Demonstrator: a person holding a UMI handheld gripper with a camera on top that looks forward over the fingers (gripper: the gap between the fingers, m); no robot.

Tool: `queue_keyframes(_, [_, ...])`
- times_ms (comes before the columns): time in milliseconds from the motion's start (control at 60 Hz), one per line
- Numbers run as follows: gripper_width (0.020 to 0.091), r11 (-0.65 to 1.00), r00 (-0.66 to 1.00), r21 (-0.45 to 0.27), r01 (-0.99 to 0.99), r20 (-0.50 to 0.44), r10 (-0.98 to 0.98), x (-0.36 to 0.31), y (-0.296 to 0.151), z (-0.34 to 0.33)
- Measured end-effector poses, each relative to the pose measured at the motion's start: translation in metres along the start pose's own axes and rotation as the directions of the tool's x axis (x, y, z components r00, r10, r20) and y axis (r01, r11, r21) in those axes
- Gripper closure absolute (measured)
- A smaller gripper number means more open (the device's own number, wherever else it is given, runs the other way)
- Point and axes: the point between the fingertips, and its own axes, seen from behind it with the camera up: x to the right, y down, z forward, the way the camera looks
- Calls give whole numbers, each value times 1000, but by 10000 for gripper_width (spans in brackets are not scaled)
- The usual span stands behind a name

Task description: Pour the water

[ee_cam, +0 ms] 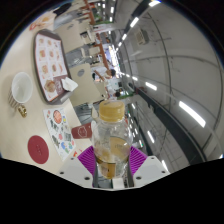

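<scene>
The gripper (111, 160) has its jaws closed on a clear plastic bottle (111, 135); both purple pads (88, 157) press its sides. The bottle points away from the camera, yellowish cap (110, 112) at the far end, and appears lifted clear of the table (30, 115), which shows tilted. Just beside the bottle stands a small red cup (81, 130), next to a red round coaster (38, 149). Farther off are a white mug (20, 92) and a tray (50, 60) of small items. Judged step: carrying the bottle toward a receiving vessel. Next move: bring the mouth over the cup and tilt slowly; whether the cap is removed cannot be told.
</scene>
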Motion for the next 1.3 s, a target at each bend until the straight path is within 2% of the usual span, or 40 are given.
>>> queue_keyframes(133, [709, 931, 934, 91, 354, -88, -347, -30, -69, -3])
queue_keyframes(283, [706, 753, 761, 116, 648, -147, -632, -78, -105, -1])
queue_keyframes(383, [706, 674, 687, 135, 727, -145, -712, -104, -111, 2])
queue_keyframes(533, [706, 701, 716, 146, 698, -98, -692, -109, -106, 4])
queue_keyframes(633, [702, 826, 840, 173, 536, -13, -542, -102, -104, 2])
queue_keyframes(717, [703, 949, 951, 167, 268, 115, -288, -86, -104, -4])
queue_keyframes(800, [702, 989, 973, 132, -61, 230, 29, -73, -103, -11])
queue_keyframes(900, [703, 908, 859, 32, -417, 341, 382, -72, -97, -12])
queue_keyframes(1017, [701, 739, 634, -122, -662, 434, 640, -90, -72, -11])
queue_keyframes(1100, [703, 626, 485, -212, -750, 468, 739, -111, -59, -7])
queue_keyframes(1300, [702, 503, 308, -332, -798, 494, 813, -165, -27, -4])
